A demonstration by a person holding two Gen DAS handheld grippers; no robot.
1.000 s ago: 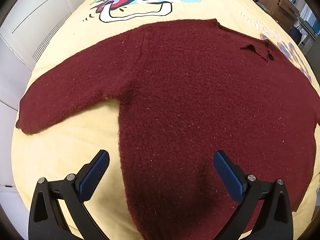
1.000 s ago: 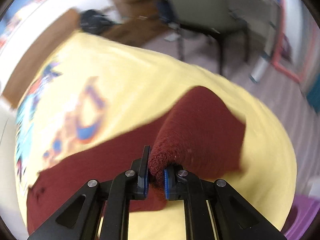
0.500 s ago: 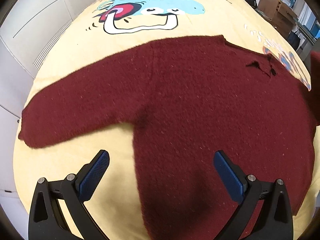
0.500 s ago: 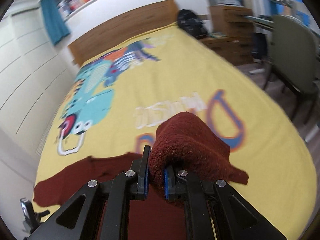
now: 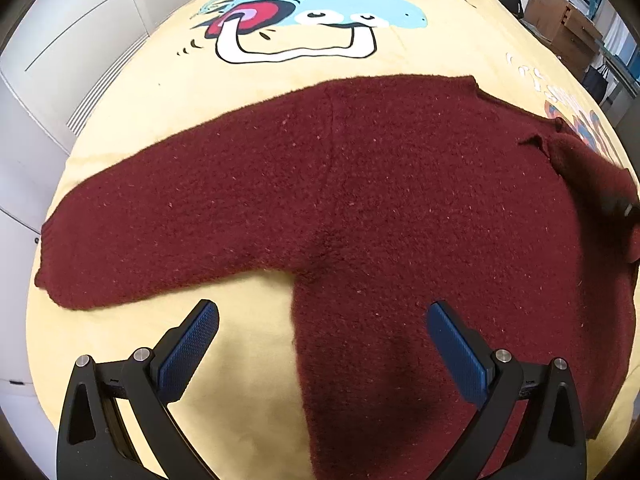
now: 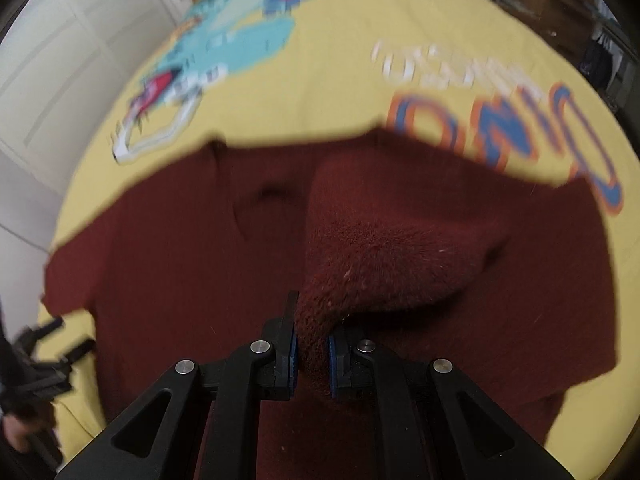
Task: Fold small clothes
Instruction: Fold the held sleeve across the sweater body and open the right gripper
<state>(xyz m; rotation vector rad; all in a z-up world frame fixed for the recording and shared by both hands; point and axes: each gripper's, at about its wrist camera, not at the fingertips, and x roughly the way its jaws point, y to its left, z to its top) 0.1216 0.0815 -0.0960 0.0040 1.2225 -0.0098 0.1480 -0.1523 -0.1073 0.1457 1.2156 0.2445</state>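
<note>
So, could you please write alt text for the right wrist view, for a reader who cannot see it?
The right hand-held gripper is shut on a sleeve of a dark red sweater, holding it above the sweater's body. The sweater lies on a yellow bedspread with a cartoon print; the picture is motion-blurred.

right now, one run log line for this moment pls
step: folding sleeve over sweater | right gripper: shut on sleeve | left gripper: open, empty
</note>
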